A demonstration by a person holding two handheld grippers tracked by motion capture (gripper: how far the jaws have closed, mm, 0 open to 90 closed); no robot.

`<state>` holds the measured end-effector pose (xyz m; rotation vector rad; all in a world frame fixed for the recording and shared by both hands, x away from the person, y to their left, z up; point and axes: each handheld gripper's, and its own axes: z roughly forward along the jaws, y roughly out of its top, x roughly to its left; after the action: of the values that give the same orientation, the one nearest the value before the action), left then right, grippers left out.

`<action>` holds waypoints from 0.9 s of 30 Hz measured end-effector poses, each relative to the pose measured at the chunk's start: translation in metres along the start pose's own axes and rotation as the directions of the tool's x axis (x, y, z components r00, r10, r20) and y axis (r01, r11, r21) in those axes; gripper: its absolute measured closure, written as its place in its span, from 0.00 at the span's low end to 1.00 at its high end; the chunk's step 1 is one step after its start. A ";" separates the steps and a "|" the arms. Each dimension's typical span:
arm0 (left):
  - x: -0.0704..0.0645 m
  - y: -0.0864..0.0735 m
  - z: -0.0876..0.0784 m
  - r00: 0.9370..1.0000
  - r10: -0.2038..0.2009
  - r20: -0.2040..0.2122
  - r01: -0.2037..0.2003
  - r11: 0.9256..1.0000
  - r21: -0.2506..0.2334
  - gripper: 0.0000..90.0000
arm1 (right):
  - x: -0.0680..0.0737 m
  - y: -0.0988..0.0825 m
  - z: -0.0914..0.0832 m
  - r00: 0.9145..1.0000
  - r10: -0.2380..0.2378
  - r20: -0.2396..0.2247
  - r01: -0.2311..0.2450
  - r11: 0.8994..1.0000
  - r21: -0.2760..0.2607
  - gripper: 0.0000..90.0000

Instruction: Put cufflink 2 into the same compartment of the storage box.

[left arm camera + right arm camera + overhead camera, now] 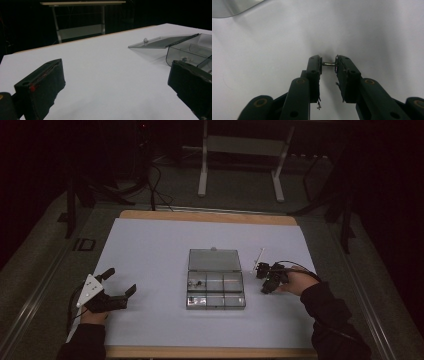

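Right gripper (329,63) pinches a small metal pin (328,64) endwise at its tips (left gripper (112,82) spread, idle); I risk it popping out.

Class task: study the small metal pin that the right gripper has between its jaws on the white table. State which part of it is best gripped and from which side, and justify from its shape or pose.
Grip the small metal pin end to end, coming down from above. It lies flat on the white table, short and thin, so the right gripper spans its length, one pad on each tip. The jaws stand shut on it that way.
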<state>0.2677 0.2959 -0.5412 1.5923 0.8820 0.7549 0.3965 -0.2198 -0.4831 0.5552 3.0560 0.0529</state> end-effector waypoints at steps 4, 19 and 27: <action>0.000 0.000 0.000 1.000 0.000 0.000 0.000 1.000 0.000 0.02 | 0.005 0.003 -0.008 0.999 -0.033 -0.016 0.033 0.999 -0.008 0.80; 0.000 0.000 0.000 1.000 0.001 0.000 -0.001 1.000 0.000 0.02 | 0.030 0.024 -0.044 0.985 -0.173 -0.024 0.173 0.984 -0.036 0.80; 0.000 0.000 0.000 1.000 0.001 -0.001 -0.001 1.000 0.000 0.02 | 0.043 0.040 -0.057 0.975 -0.222 -0.019 0.221 0.974 -0.047 0.80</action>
<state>0.2677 0.2959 -0.5412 1.5928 0.8814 0.7562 0.3681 -0.1685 -0.4262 0.2101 3.1097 0.1211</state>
